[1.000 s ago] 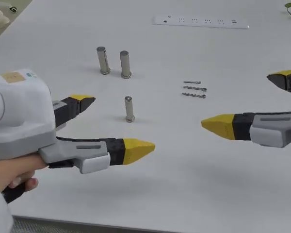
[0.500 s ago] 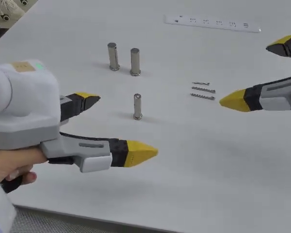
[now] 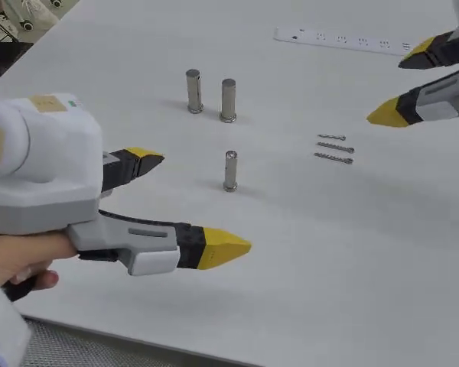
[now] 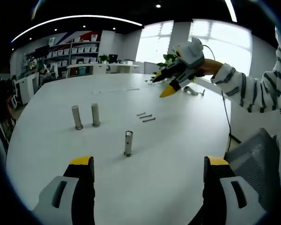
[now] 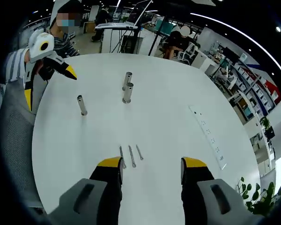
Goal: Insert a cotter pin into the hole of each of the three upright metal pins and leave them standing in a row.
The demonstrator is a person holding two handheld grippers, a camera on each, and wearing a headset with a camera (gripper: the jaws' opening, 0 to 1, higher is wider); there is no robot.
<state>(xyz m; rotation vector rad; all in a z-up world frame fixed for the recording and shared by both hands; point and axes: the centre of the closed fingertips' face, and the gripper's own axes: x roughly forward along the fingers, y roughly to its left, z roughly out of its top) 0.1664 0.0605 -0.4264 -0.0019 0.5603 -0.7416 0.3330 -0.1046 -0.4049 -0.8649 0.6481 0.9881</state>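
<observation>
Three thin silver cotter pins (image 3: 334, 147) lie loose on the white desk (image 3: 329, 252) just ahead of the right tool (image 3: 386, 90), its jaws spread and empty. Three upright silver metal pins (image 3: 228, 99) stand beyond the equally spread left tool (image 3: 200, 202); none fitted, no row yet.

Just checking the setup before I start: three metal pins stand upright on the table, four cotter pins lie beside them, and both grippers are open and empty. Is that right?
Not quite: there are three cotter pins, not four, as the right gripper view shows. The rest holds: three metal pins stand upright, and the left gripper and right gripper are open and empty.
</observation>
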